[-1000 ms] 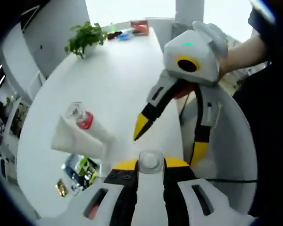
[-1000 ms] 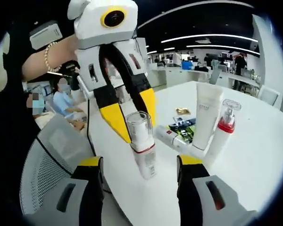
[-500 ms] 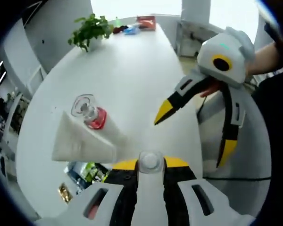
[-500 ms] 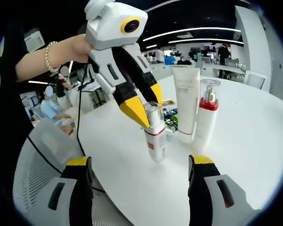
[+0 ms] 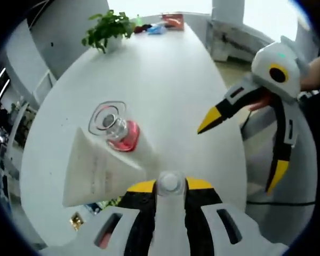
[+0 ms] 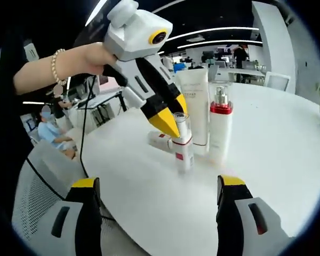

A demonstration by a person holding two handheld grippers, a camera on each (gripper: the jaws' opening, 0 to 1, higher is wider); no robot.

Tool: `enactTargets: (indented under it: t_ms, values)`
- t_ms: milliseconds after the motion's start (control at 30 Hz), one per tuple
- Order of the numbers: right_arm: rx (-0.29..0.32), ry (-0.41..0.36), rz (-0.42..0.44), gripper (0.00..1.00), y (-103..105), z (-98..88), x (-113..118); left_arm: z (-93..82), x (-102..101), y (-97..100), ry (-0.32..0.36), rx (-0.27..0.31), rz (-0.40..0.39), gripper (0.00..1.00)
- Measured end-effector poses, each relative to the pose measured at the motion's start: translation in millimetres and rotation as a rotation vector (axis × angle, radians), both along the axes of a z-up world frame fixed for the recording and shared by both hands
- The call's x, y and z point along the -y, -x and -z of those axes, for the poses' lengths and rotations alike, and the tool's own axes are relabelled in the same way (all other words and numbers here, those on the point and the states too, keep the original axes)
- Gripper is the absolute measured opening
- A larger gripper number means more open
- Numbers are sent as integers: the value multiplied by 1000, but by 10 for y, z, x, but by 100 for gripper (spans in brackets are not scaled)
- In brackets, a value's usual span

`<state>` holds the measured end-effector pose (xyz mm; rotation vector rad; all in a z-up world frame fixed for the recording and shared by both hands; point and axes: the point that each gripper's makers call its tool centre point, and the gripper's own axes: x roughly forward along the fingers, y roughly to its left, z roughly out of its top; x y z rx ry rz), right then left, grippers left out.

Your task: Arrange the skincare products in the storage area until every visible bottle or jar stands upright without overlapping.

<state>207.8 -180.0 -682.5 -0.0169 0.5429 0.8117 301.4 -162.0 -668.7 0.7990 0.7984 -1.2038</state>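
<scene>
The round white table carried the whole arrangement, with a potted plant at its far end in the left gripper view. Near the edge closest to the person stood the tall white tube, upright on its cap, and just beside it the pump bottle with a red collar, also upright. In front of those two, a small clear-capped bottle stood on the tabletop, the left gripper closed around its cap from above – the yellow tips pinched at either side of it. Behind it, something lay flat on the table, a small white box or tube (too hidden to name).

The right gripper hung back, its jaws spread wide and empty.

Judged from this, the task was well along – three products upright and close but not overlapping. What remained, probably, was releasing the small bottle and dealing with the flat item, if it counts as a bottle.
</scene>
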Motion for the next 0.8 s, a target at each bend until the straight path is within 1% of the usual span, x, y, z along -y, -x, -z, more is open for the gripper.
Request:
enactTargets:
  t_ms: [100,133,333,633,800]
  values:
    - [-4,1,5,91,-4,18,8,4,7,-20,1,-2,-6,24]
    - [-6,2,6,91,-4,24,10,5,29,-47,16,-5,-14,24]
    - [-12,-3,12,92,-2,26,12,-1,46,-115,31,-16,-28,25]
    - [-21,-8,13,91,-1,41,9,1,59,-149,44,-23,-19,25]
    - [-23,-9,10,92,0,44,2,-4,81,-132,50,-22,-13,25]
